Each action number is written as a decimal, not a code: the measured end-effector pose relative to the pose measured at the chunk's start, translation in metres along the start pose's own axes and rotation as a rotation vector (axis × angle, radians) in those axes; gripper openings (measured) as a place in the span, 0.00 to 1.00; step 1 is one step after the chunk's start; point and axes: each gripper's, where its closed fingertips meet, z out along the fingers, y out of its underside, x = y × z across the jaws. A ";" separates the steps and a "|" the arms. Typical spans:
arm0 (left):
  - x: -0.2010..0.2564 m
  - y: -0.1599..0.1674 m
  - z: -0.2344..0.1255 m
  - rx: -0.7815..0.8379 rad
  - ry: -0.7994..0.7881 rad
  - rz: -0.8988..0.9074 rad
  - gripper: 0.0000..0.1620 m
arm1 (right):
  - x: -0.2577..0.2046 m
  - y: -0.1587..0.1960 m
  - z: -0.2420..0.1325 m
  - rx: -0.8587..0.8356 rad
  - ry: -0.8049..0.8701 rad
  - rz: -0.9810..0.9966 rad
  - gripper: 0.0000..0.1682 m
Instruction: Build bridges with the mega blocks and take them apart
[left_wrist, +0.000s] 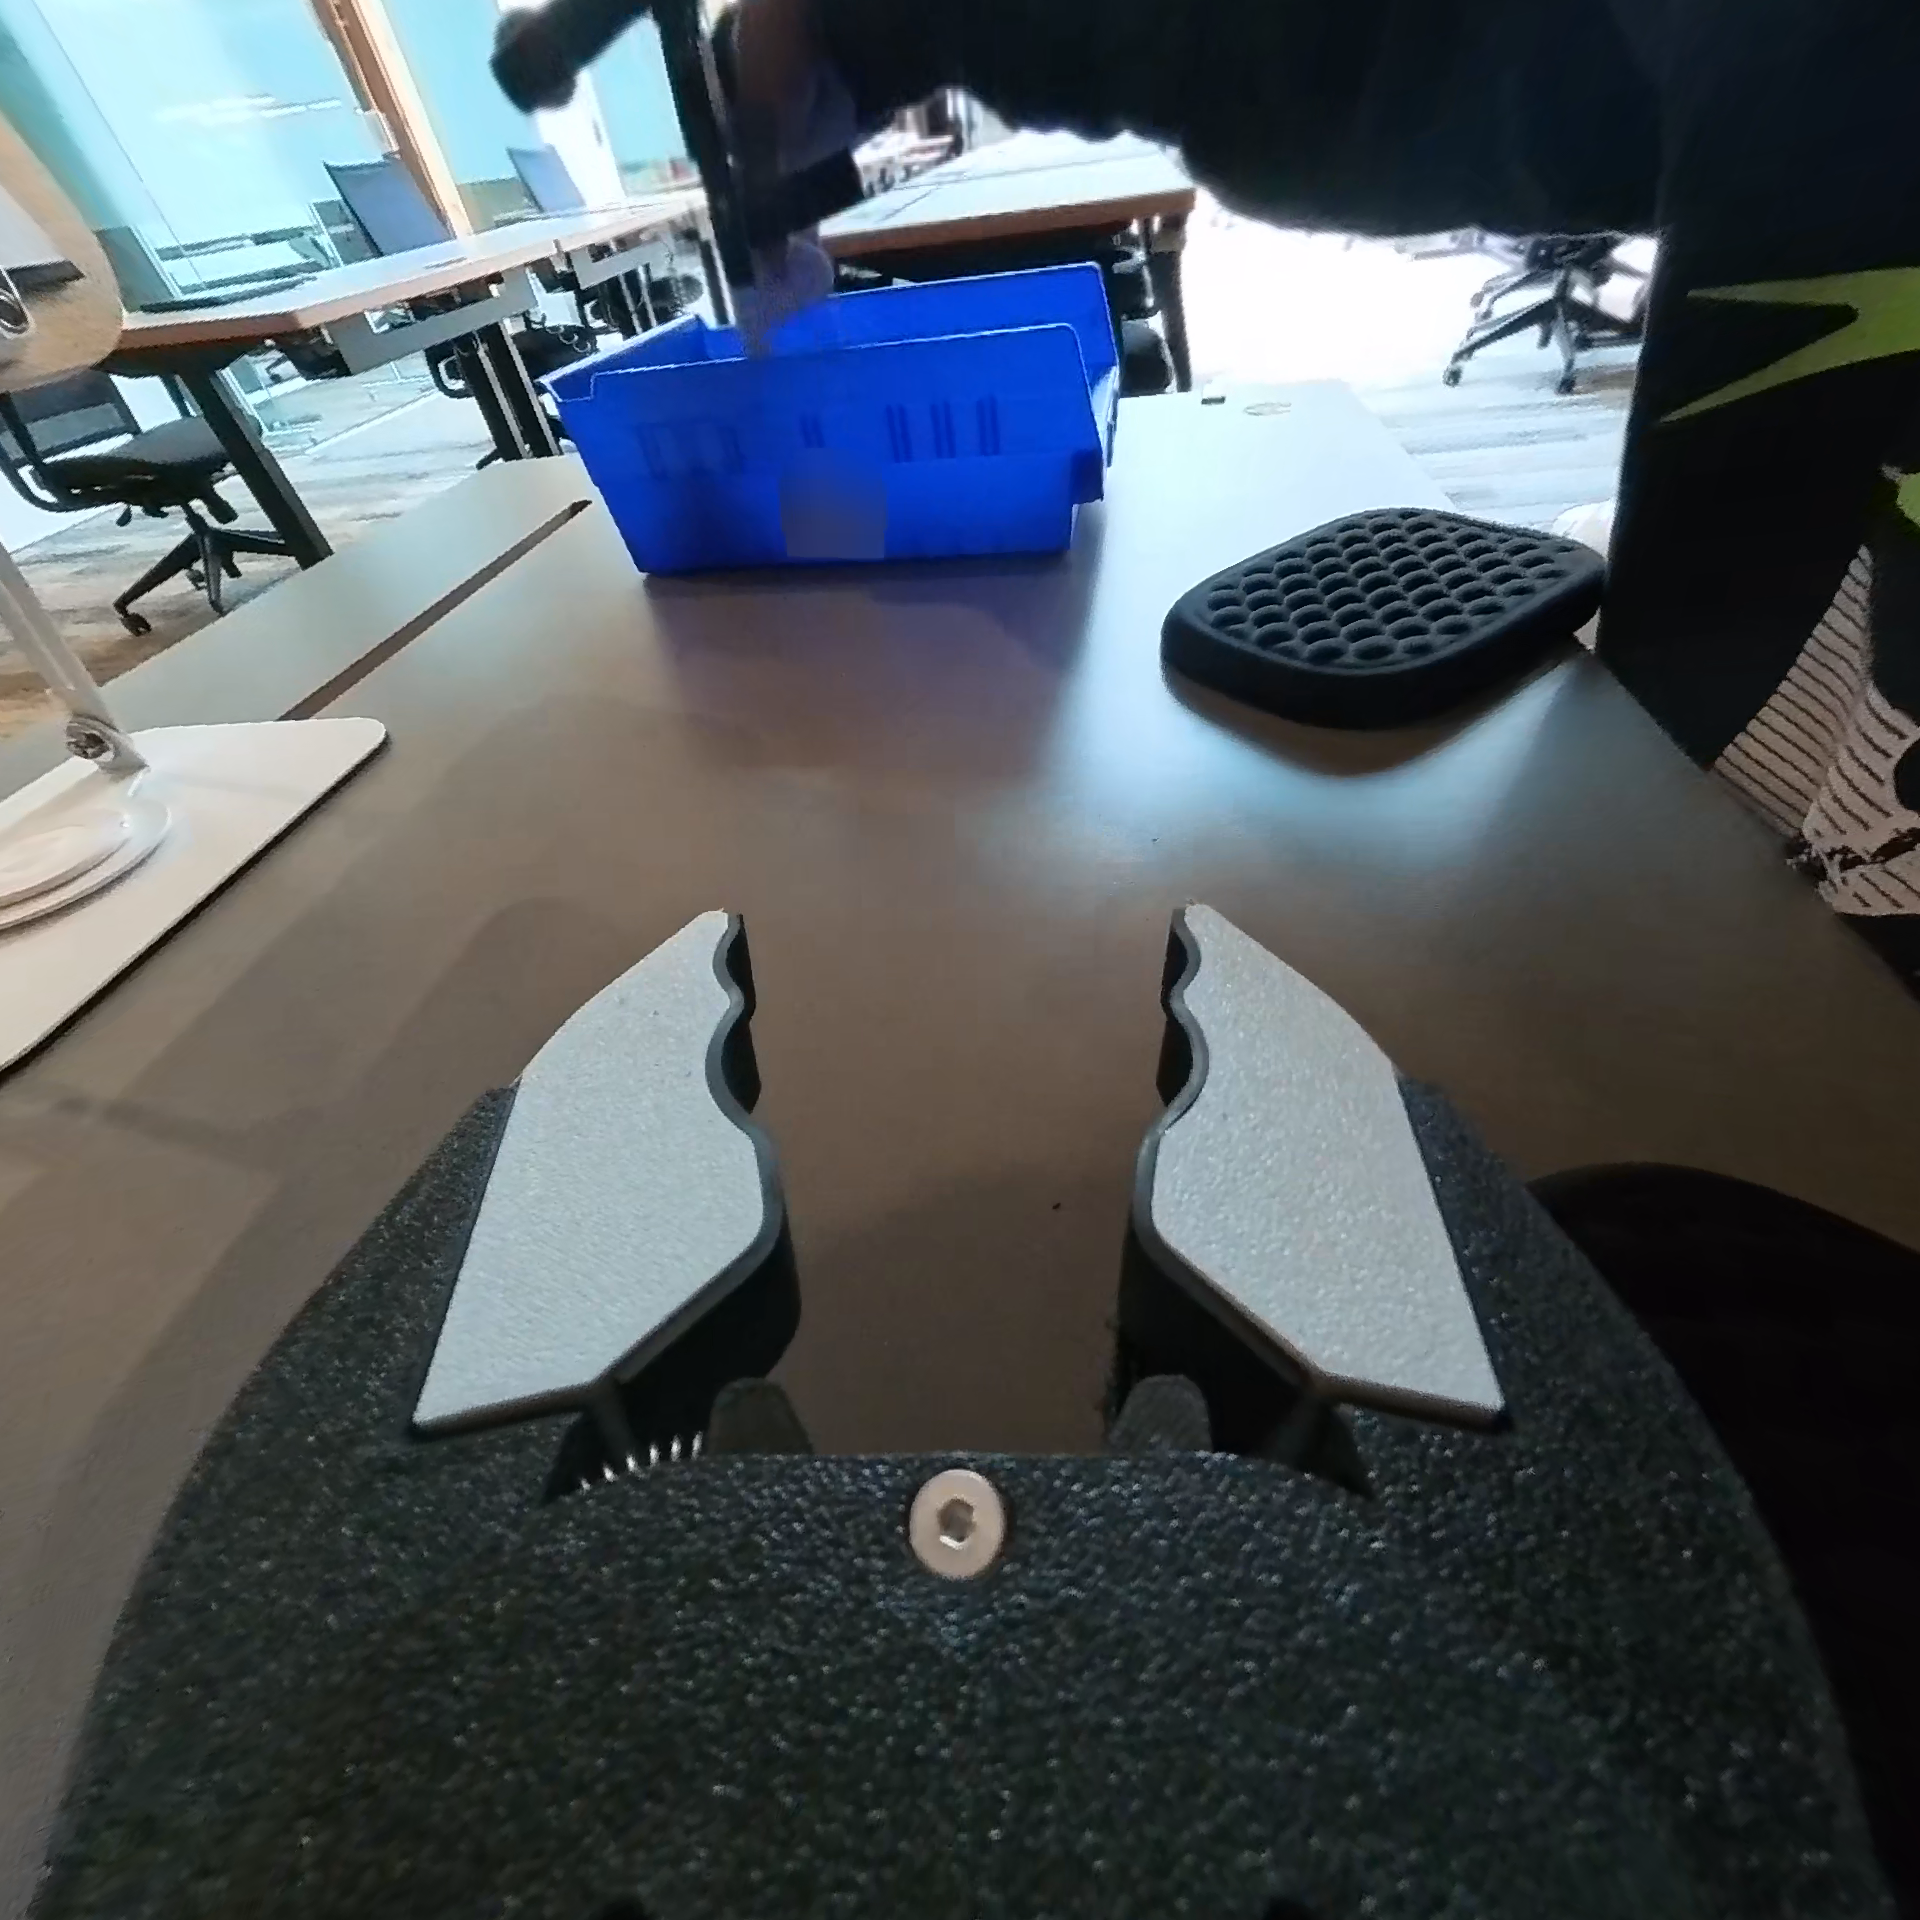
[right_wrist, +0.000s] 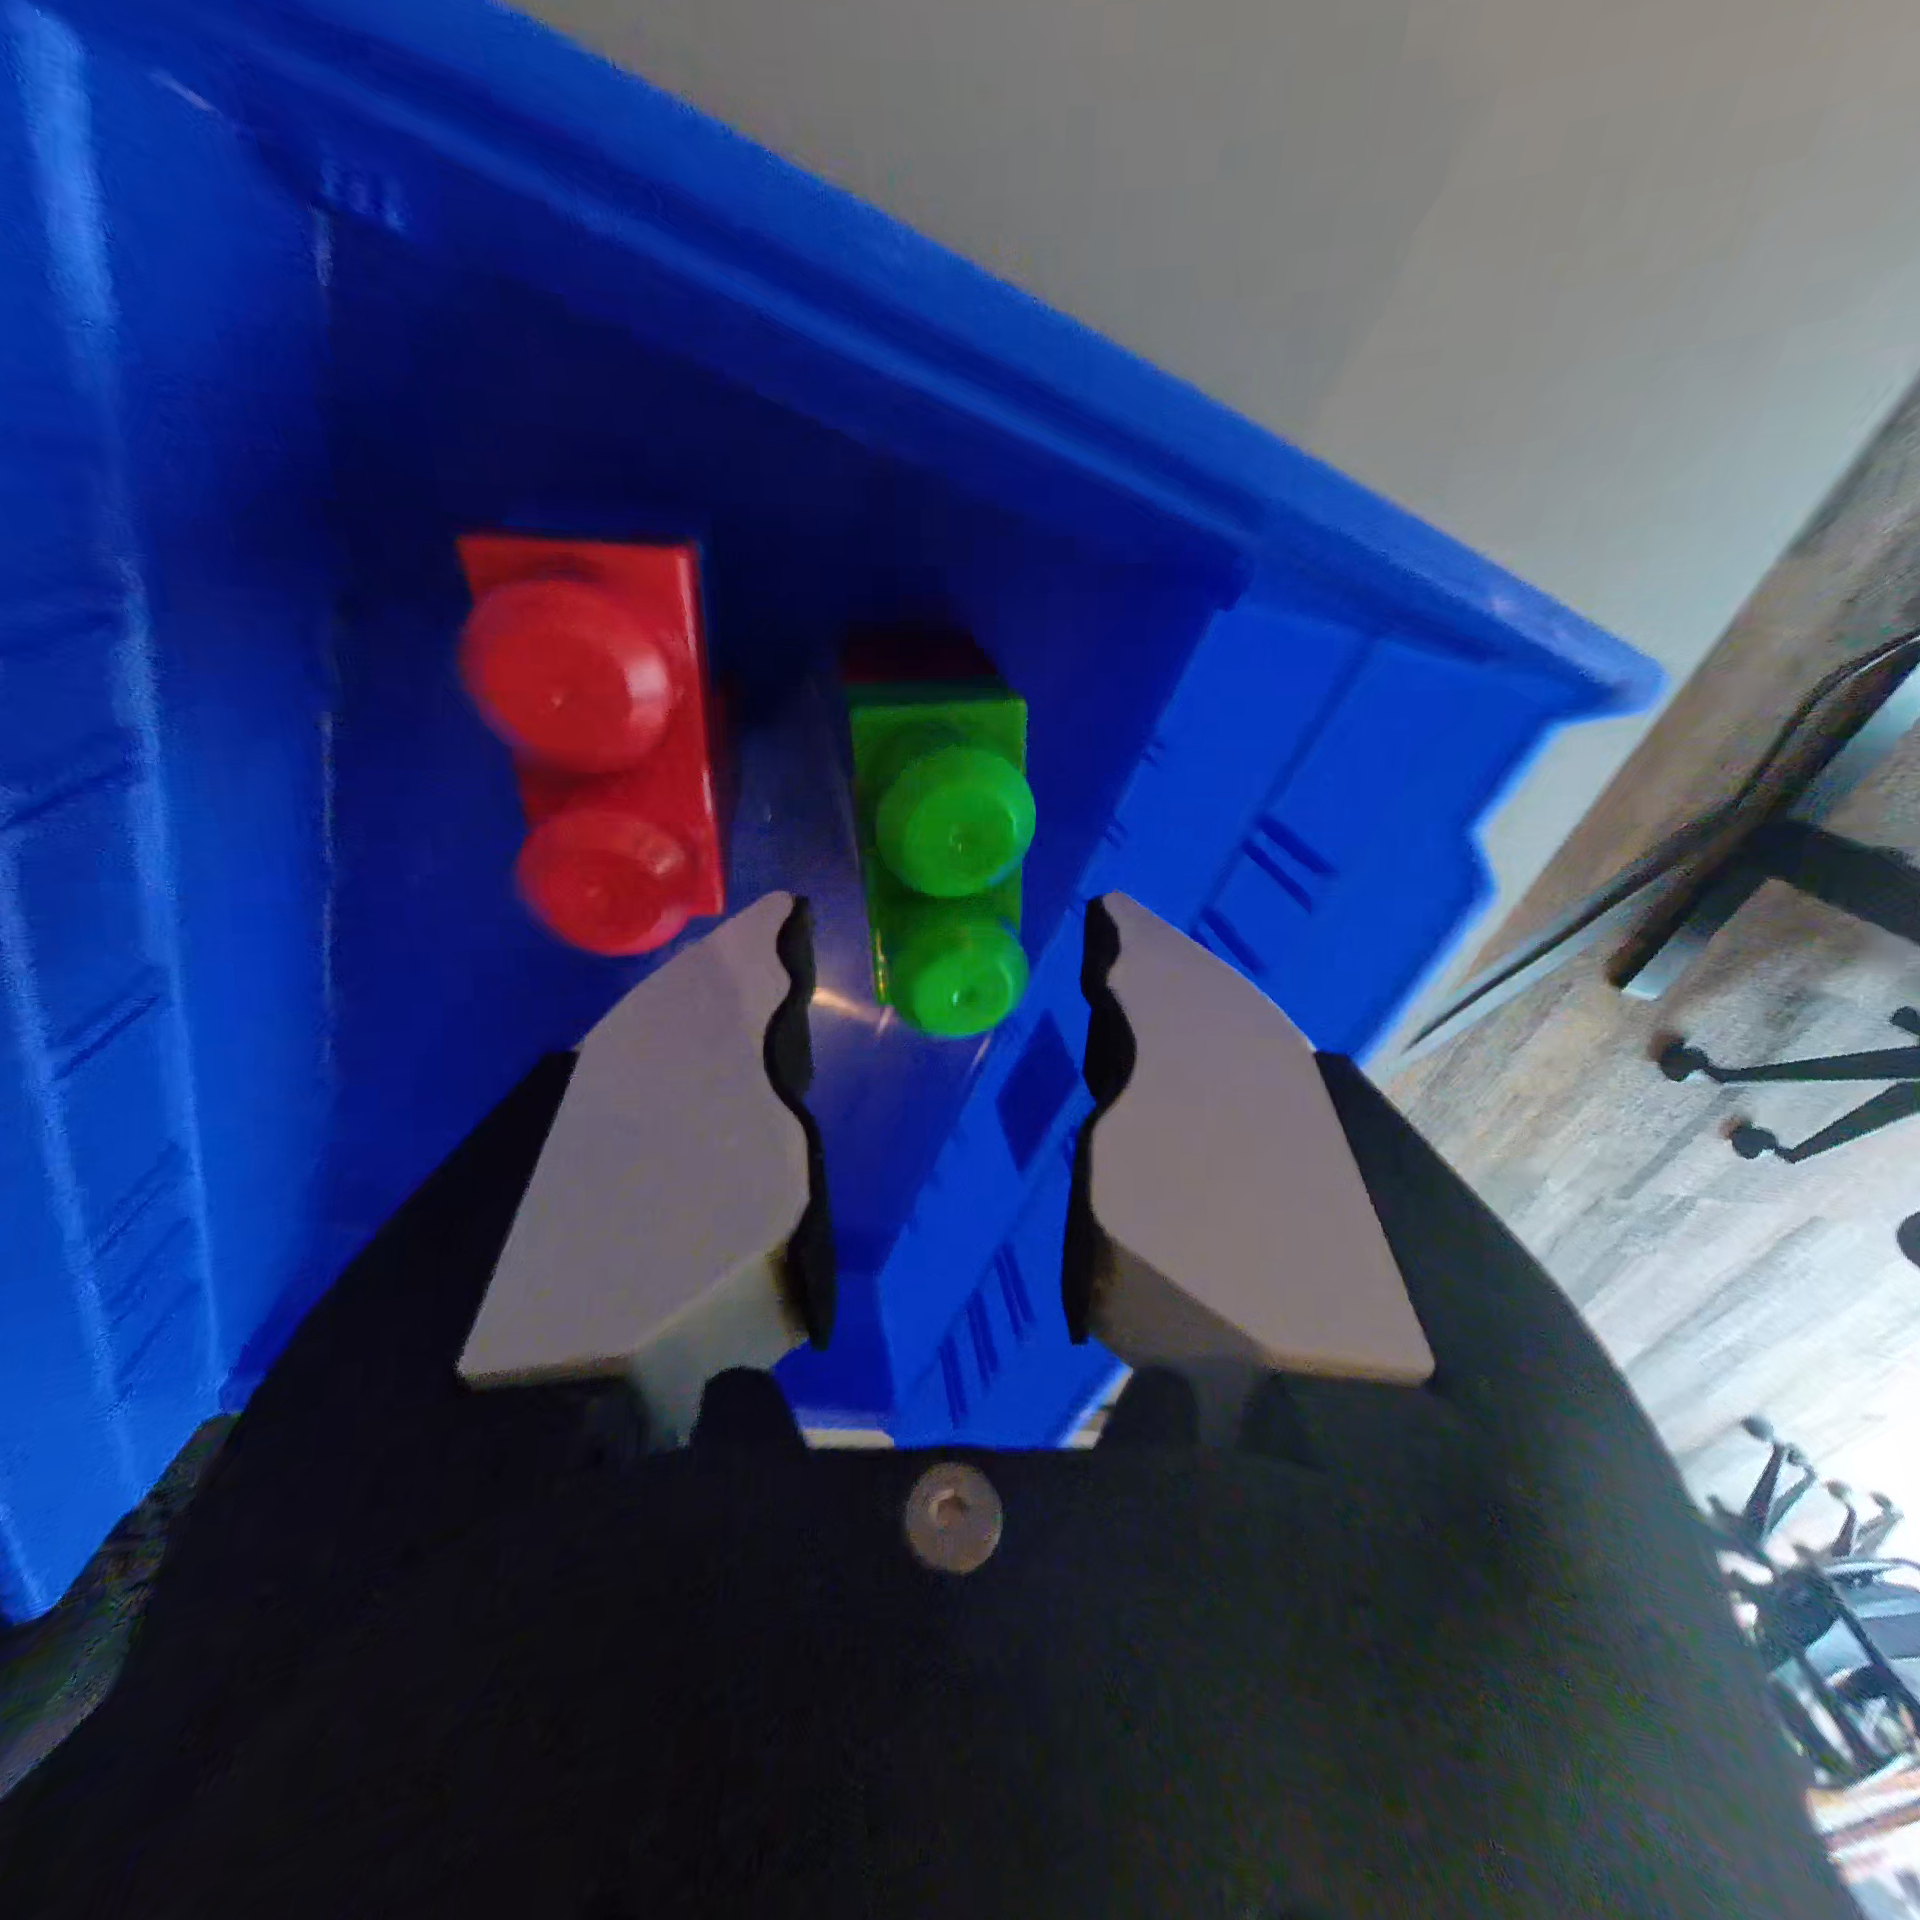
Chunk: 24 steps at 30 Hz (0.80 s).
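Observation:
In the right wrist view a red two-stud block (right_wrist: 597, 738) and a green two-stud block (right_wrist: 951, 842) lie inside a blue bin (right_wrist: 208, 727). The green block sits on another block of which only a dark red edge (right_wrist: 914, 655) shows. My right gripper (right_wrist: 940, 914) is open and empty, pointing down into the bin just short of the green block. In the left wrist view my left gripper (left_wrist: 956, 925) is open and empty, low over the brown table (left_wrist: 831, 790). The same bin (left_wrist: 852, 457) stands at the far side, with the right gripper (left_wrist: 758, 260) reaching into it from above.
A black honeycomb pad (left_wrist: 1382, 613) lies on the table to the right of the bin. A white lamp base on a white mat (left_wrist: 156, 831) sits at the left. A person's dark sleeve (left_wrist: 1351, 94) crosses the top. Desks and office chairs stand beyond the table. The left gripper's tips are roughly 55 cm from the right gripper's. To the red two-stud block (right_wrist: 597, 738): right tips about 4 cm, left tips about 50 cm.

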 end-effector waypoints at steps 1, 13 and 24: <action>0.000 0.000 0.000 -0.001 -0.001 0.001 0.47 | -0.001 -0.002 -0.011 0.036 0.007 -0.011 0.30; -0.001 0.002 0.002 -0.019 -0.020 0.020 0.47 | -0.211 0.004 -0.144 0.807 -0.213 -0.390 0.34; -0.005 -0.001 -0.001 0.009 -0.049 0.003 0.46 | -0.429 0.029 -0.122 1.227 -0.602 -0.735 0.29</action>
